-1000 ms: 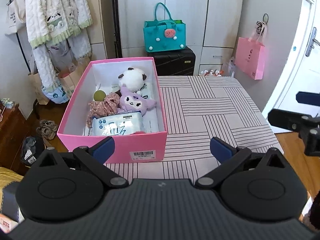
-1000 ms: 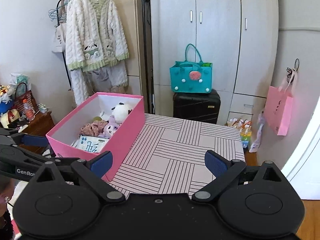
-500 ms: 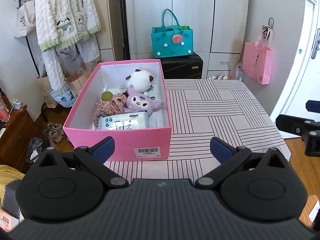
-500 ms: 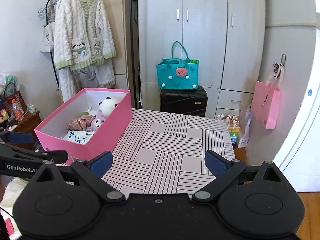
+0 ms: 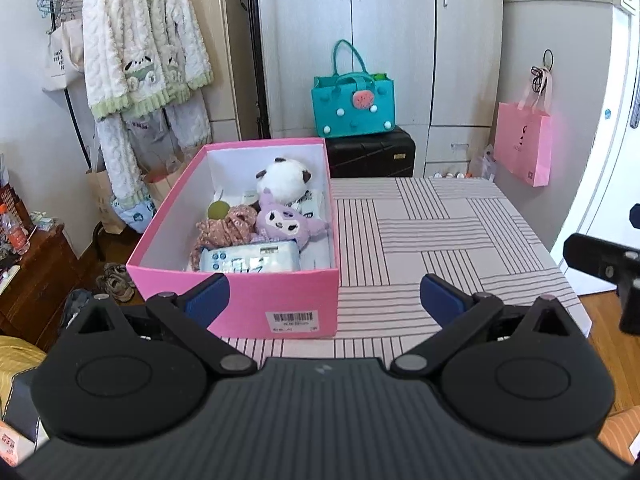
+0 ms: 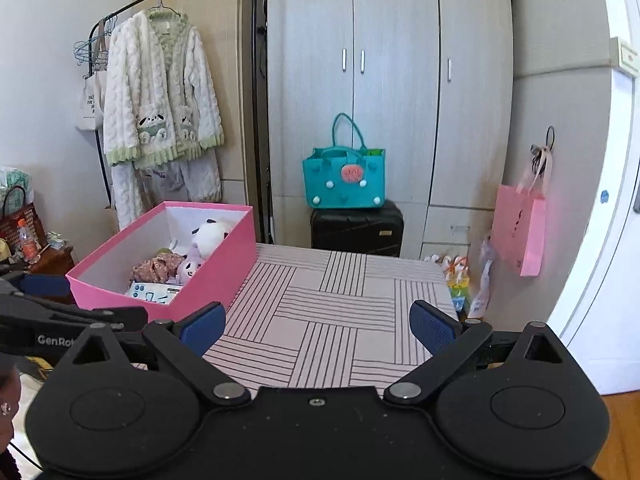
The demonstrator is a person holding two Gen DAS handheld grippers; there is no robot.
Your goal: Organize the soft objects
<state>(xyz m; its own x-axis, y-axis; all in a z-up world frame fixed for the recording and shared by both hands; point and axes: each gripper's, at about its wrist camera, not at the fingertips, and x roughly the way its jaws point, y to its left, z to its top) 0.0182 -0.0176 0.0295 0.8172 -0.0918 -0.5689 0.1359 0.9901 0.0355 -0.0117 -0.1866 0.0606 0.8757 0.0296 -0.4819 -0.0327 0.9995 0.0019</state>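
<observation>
A pink box (image 5: 248, 304) (image 6: 224, 280) stands on the left half of the striped table (image 5: 440, 240) (image 6: 332, 320). Inside lie a white panda plush (image 5: 282, 178) (image 6: 210, 234), a purple plush (image 5: 286, 222) (image 6: 188, 268), a floral cloth bundle (image 5: 226, 228) (image 6: 154, 268), a green ball (image 5: 218, 211) and a pack of wipes (image 5: 250, 258) (image 6: 154, 292). My left gripper (image 5: 324, 300) hangs open just before the box's near wall, holding nothing. My right gripper (image 6: 318, 326) is open and empty above the table's near right part.
A teal felt bag (image 5: 354, 108) (image 6: 344, 178) sits on a black suitcase (image 5: 370, 156) behind the table. A pink paper bag (image 5: 524, 148) (image 6: 520, 232) hangs at the right wall. Fluffy clothes (image 5: 144, 48) hang on a rack at the left, by a wooden cabinet (image 5: 32, 272).
Both grippers have drawn back and risen, so the box and table look smaller and lower in both views. They stayed open and empty. The box's contents have not moved.
</observation>
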